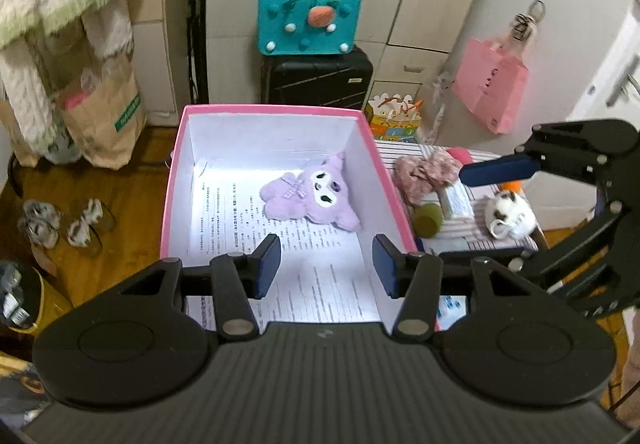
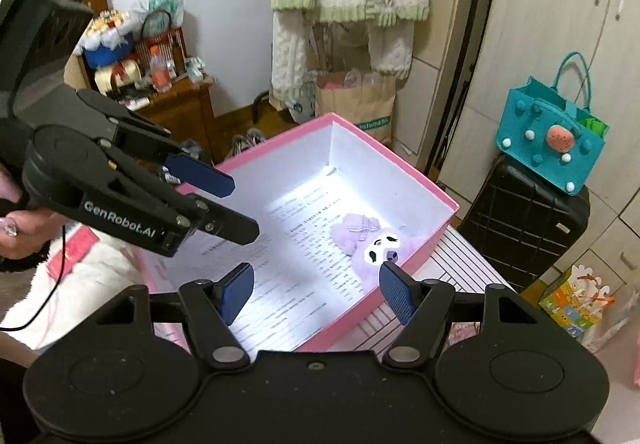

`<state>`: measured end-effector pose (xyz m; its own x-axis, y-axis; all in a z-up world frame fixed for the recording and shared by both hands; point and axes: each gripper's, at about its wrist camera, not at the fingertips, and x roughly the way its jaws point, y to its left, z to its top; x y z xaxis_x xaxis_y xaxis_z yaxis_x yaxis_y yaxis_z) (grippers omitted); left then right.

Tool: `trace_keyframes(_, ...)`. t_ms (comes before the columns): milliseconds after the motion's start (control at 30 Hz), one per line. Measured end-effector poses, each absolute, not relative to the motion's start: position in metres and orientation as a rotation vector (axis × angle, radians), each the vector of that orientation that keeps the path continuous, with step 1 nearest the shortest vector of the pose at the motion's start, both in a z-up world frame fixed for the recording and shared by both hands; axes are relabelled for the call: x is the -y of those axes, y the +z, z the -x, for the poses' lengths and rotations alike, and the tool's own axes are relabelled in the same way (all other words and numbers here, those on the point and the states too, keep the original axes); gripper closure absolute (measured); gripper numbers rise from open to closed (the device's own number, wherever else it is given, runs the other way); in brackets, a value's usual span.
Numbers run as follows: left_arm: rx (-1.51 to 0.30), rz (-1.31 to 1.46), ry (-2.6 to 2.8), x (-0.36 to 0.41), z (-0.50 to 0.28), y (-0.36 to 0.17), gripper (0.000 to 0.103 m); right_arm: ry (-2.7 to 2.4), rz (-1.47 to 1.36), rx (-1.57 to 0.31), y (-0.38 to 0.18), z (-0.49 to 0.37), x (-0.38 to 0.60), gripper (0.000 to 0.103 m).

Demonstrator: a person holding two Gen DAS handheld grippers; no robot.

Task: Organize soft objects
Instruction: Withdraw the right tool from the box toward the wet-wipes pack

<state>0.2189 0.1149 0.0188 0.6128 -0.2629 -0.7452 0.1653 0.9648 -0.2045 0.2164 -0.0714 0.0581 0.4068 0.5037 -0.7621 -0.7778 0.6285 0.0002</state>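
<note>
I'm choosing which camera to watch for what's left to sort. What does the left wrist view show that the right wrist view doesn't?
Left only: the soft things outside the box, a floral cloth and a white plush.

Right only: a wooden cabinet.

Both: the pink box, the purple plush inside it, both grippers open, left and right.

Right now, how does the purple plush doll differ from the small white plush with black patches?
The purple plush doll lies inside the pink-rimmed box, on printed paper; the small white plush with black patches sits outside it, on the striped table. The purple one looks larger and sprawls flat; the white one is rounder and more compact. Neither is held: left gripper and right gripper are both open.
</note>
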Motion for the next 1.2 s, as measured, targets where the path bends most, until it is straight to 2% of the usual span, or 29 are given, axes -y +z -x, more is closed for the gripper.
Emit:
trace_keyframes(367,-0.84,-0.001,-0.304,-0.089,-0.15,0.056,0.043,0.806,0.312,-0.775,0.086,-0.157,0.117,0.029)
trace_keyframes(667,-0.846,-0.122,-0.355,-0.062,-0.101,0.06,0.04,0.766,0.286,-0.778,0.088,-0.114,0.161,0.029)
trace_keyframes(1200,-0.904,-0.224,-0.475,-0.004,-0.065,0.031,0.038,0.692,0.209,-0.845,0.034,-0.074,0.228,0.029)
